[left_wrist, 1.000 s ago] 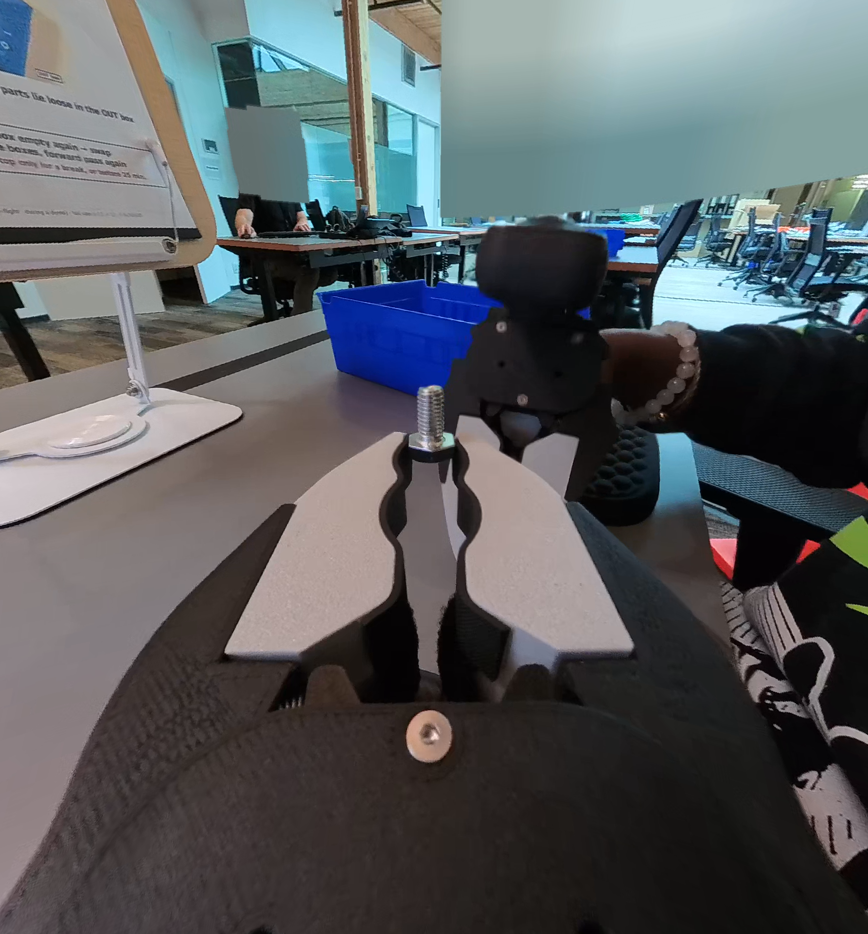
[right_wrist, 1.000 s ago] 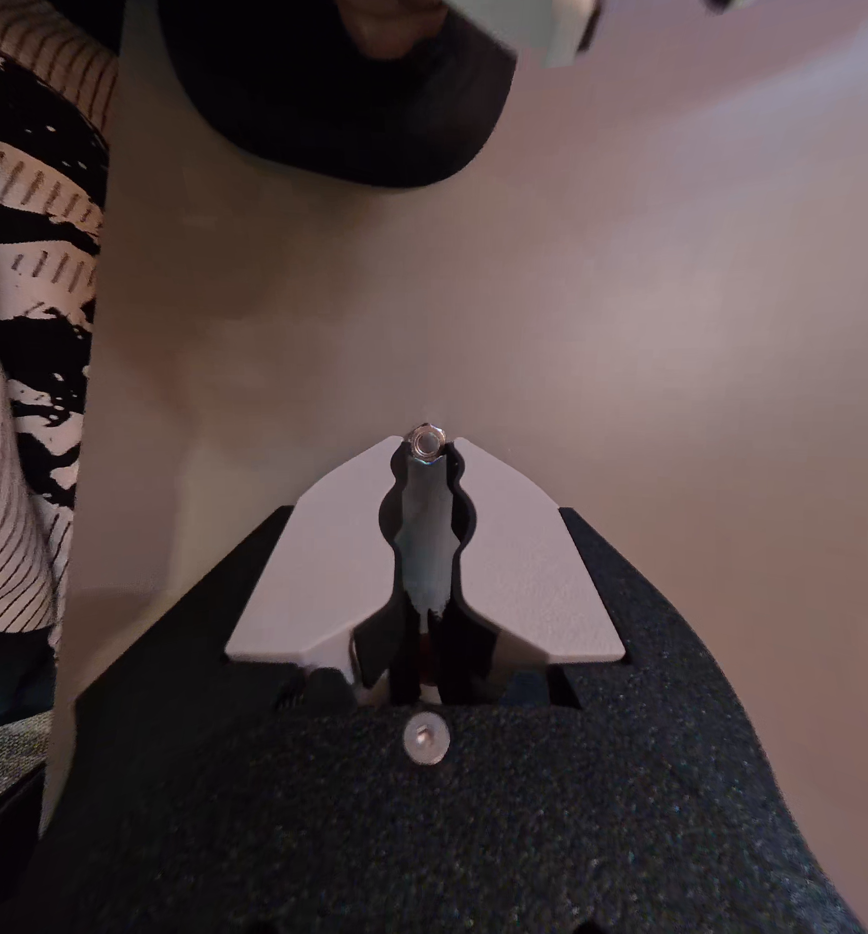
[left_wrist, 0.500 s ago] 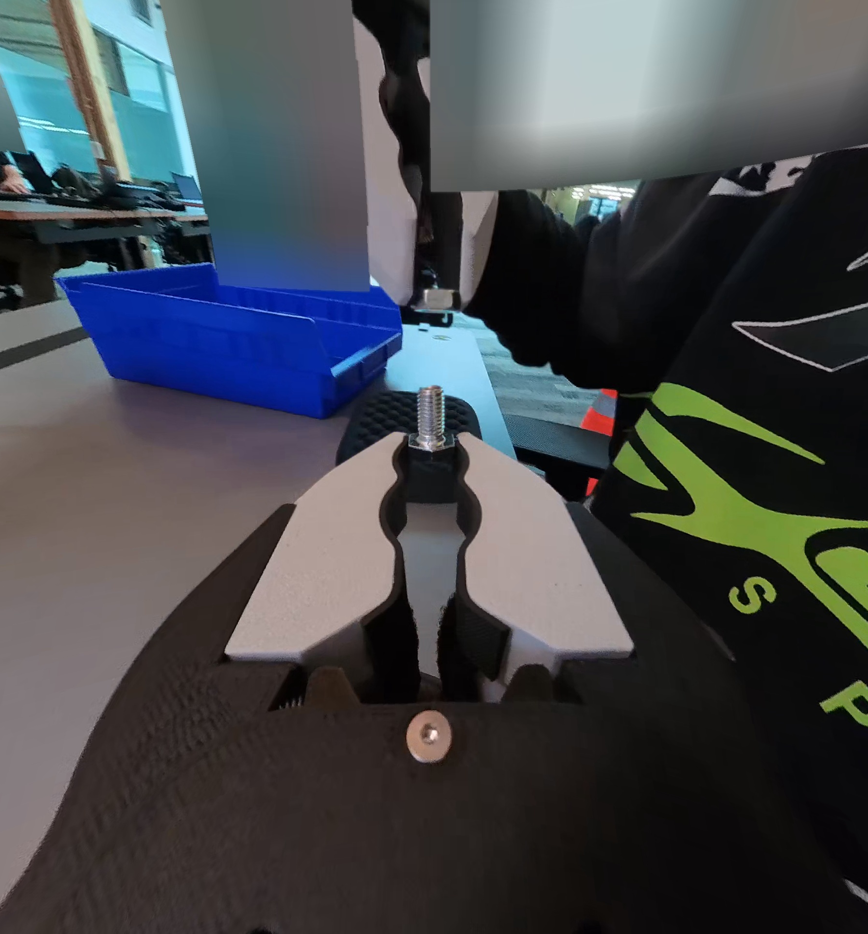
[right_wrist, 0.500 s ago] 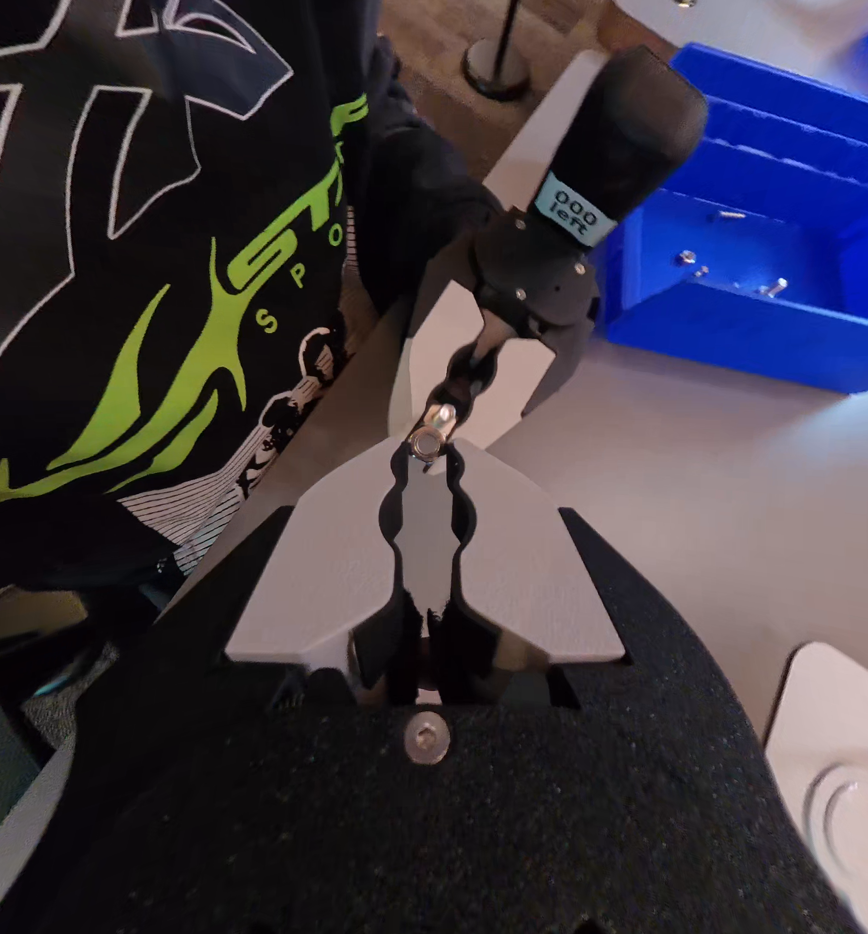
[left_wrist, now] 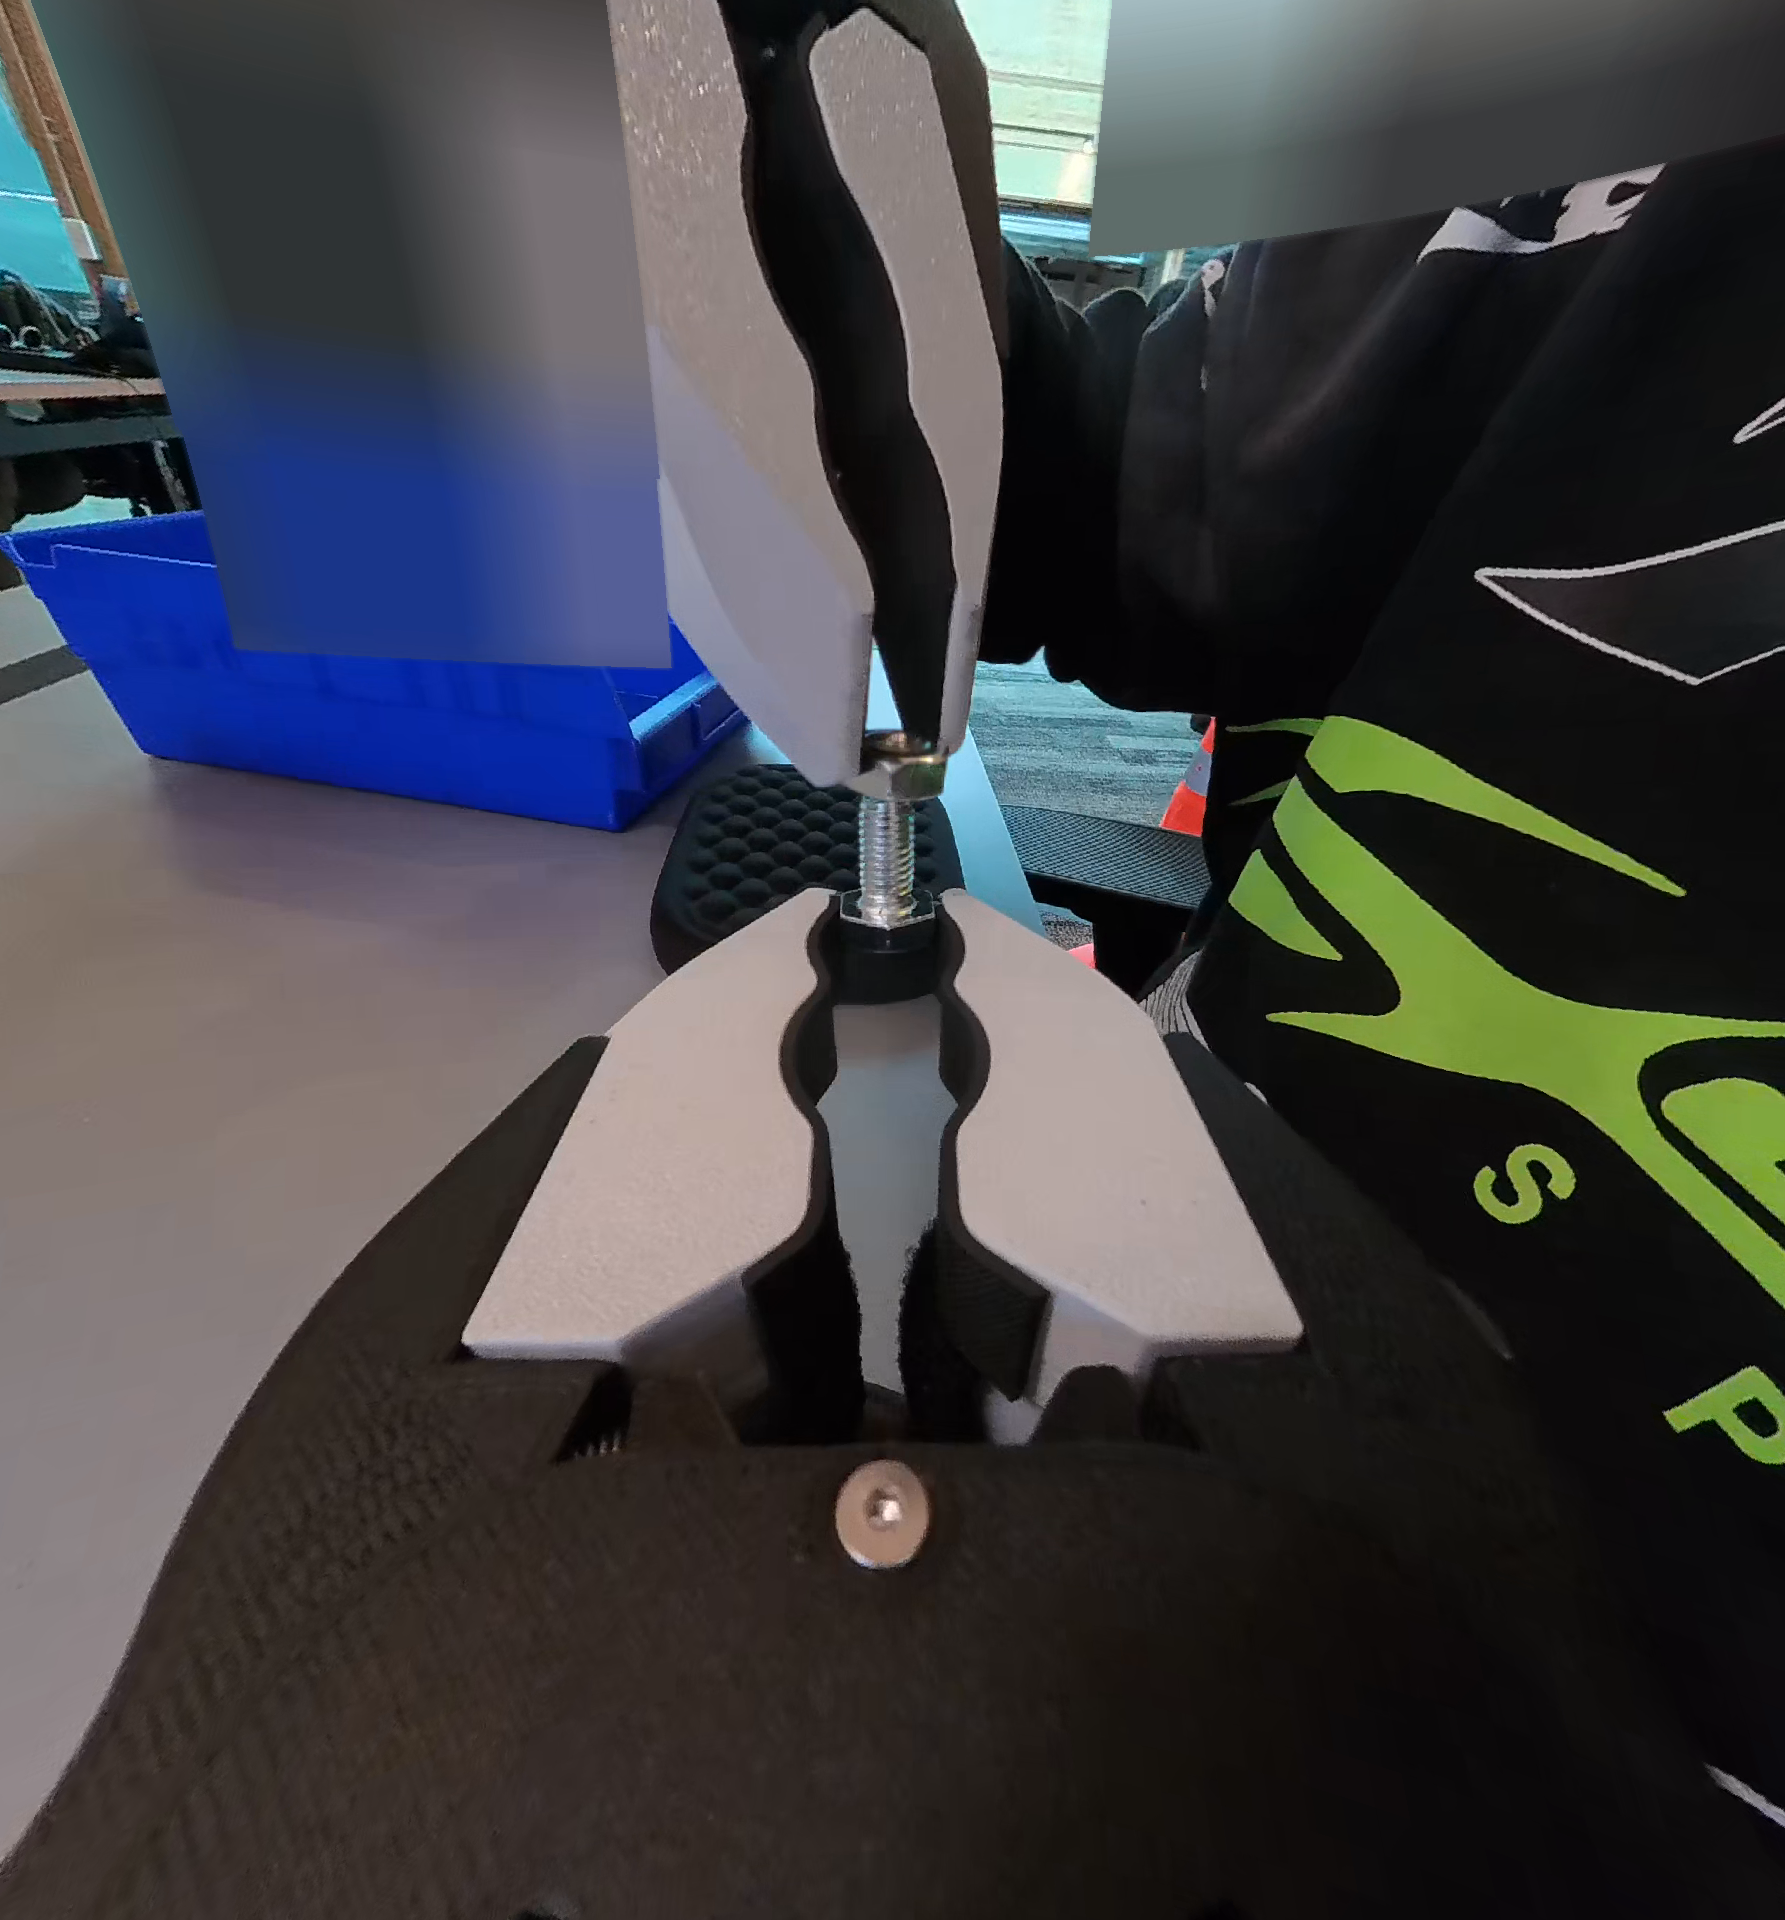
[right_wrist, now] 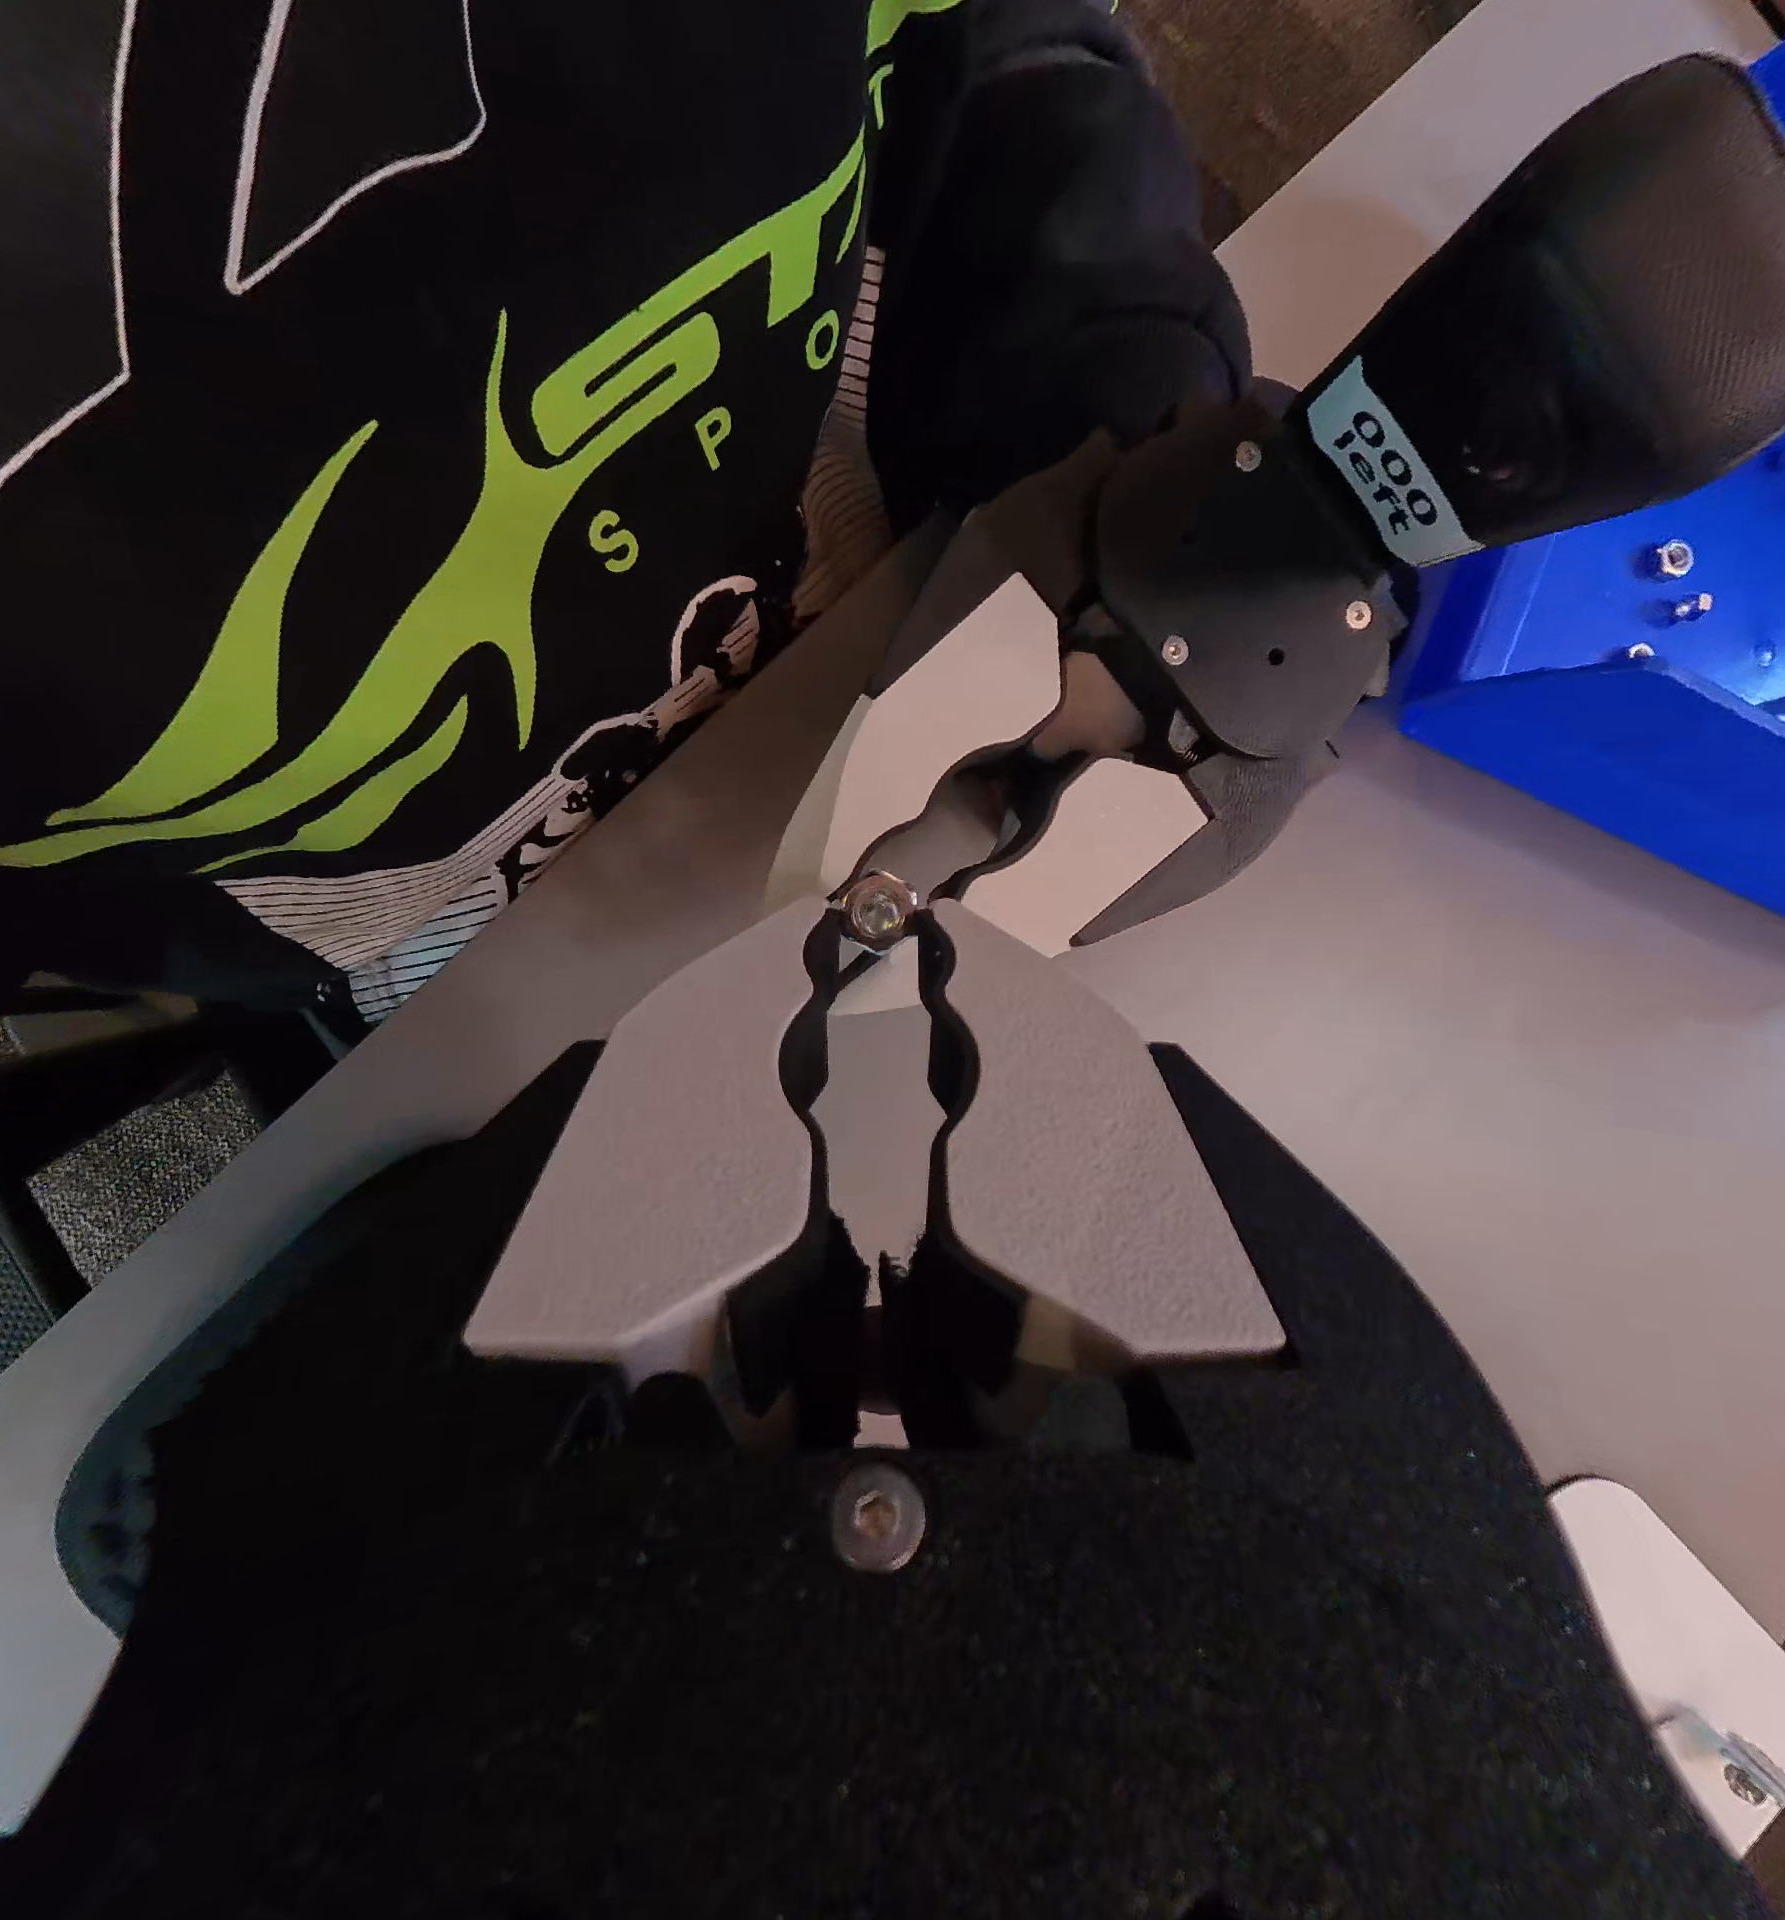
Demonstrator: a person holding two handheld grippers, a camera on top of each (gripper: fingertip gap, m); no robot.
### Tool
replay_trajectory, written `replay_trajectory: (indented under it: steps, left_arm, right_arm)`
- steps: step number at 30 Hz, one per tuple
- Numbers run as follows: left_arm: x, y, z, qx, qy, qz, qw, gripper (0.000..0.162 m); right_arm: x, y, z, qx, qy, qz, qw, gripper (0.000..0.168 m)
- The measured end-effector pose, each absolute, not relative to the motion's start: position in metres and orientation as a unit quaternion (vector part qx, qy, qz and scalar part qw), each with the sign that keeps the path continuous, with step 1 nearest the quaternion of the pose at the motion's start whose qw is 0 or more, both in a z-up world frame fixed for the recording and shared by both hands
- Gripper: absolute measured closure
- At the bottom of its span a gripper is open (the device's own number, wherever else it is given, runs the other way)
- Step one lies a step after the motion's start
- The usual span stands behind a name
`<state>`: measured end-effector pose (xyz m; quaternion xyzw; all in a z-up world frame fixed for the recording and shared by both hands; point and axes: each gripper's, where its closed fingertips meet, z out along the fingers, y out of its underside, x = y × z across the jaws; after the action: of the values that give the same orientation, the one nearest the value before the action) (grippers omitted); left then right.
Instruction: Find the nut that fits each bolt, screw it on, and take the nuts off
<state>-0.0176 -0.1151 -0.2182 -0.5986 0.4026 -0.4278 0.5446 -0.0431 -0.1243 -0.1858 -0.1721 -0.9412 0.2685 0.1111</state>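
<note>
My left gripper [left_wrist: 886, 912] is shut on the head of a silver bolt [left_wrist: 885, 852] and holds it upright above the grey table [left_wrist: 244, 987]. My right gripper [left_wrist: 903, 750] comes down from above, shut on a silver hex nut [left_wrist: 903, 776] that sits on the bolt's top end. In the right wrist view, my right gripper [right_wrist: 875, 916] grips the nut [right_wrist: 875, 920], and the bolt's tip shows through its hole. The left gripper [right_wrist: 914, 878] reaches in from the upper right, right under the nut. The rest of the bolt is hidden there.
A blue bin [left_wrist: 400, 717] stands on the table behind; it also shows in the right wrist view [right_wrist: 1594, 748] with several loose nuts and bolts inside. A black honeycomb pad [left_wrist: 753, 842] lies by the table edge. A white stand base [right_wrist: 1698, 1662] lies near. The person's torso is close. My two grippers' fingertips are within a few centimetres of each other.
My right gripper has swung in with the nut and lowered it onto the top of the bolt. My left gripper has turned right, toward the person, still holding the bolt upright.
</note>
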Motion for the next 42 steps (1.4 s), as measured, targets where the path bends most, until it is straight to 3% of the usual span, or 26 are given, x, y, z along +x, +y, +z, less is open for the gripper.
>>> replay_trajectory:
  steps: [22,42]
  left_arm:
    - [-0.019,-0.114,-0.216,-0.596,0.392,-0.433,0.551,0.147]
    - [-0.047,-0.061,-0.224,-0.697,0.244,-0.202,0.643,0.147]
  right_arm:
    - [-0.045,-0.124,-0.187,-0.191,-0.929,0.298,0.107,0.154]
    - [-0.062,-0.082,-0.195,-0.500,-0.823,0.206,0.173,0.154]
